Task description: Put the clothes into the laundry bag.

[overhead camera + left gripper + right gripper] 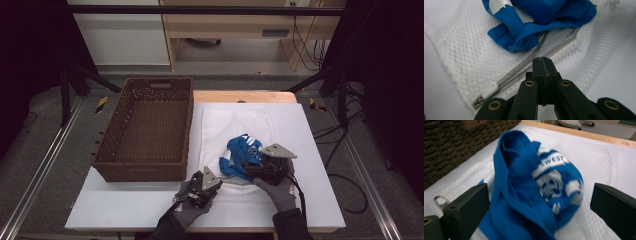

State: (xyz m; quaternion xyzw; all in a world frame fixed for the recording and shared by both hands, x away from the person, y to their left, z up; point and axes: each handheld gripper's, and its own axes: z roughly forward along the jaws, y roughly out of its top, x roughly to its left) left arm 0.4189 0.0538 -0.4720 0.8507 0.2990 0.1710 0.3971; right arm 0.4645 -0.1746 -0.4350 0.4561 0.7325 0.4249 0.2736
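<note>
I have the left tool pinched together on the zipper edge of the white mesh laundry bag lying flat on the counter. My right tool stands wide apart around the crumpled blue printed garment resting on the bag. My guess: stuffing it in; next, close on the cloth.

The shirt is bright blue with white print and lettering. The mesh bag under it is white, diamond-netted, with a grey zipper. The basket is dark brown wicker. The desk is white with a light wood edge. Both tools' jaws are black.
</note>
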